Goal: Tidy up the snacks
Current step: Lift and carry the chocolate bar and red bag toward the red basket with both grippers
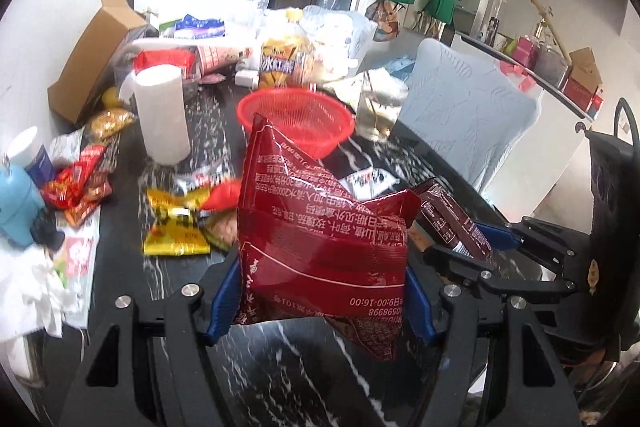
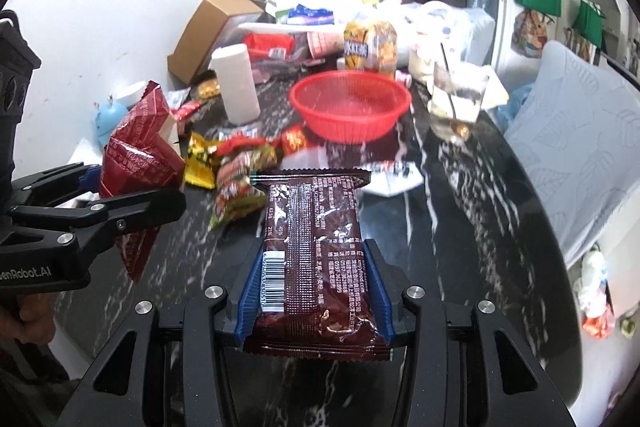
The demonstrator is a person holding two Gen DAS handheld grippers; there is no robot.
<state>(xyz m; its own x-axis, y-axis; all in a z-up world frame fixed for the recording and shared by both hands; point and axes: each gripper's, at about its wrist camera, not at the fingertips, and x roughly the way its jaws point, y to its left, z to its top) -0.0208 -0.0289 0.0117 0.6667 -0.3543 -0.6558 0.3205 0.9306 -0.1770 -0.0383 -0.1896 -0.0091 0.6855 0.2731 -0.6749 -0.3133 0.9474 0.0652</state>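
Note:
My left gripper (image 1: pixel 320 279) is shut on a big red snack bag (image 1: pixel 320 227), held above the dark marble table (image 1: pixel 280 379). The same red bag (image 2: pixel 140 151) and left gripper (image 2: pixel 132 199) show at the left of the right wrist view. My right gripper (image 2: pixel 312 287) is shut on a brown snack packet (image 2: pixel 312 251) that points toward the red basket (image 2: pixel 352 107). That brown packet (image 1: pixel 452 219) and right gripper (image 1: pixel 468 247) appear at the right of the left wrist view. The red basket (image 1: pixel 296 119) looks empty. Loose snack packets (image 1: pixel 180 223) lie on the table to its left.
A white paper roll (image 1: pixel 162 113) stands left of the basket, an orange drink bottle (image 1: pixel 286 57) behind it, a glass (image 1: pixel 378 107) to its right. A cardboard box (image 1: pixel 92 55) leans at the back left. A pale blue chair (image 1: pixel 464 119) stands along the table's right edge.

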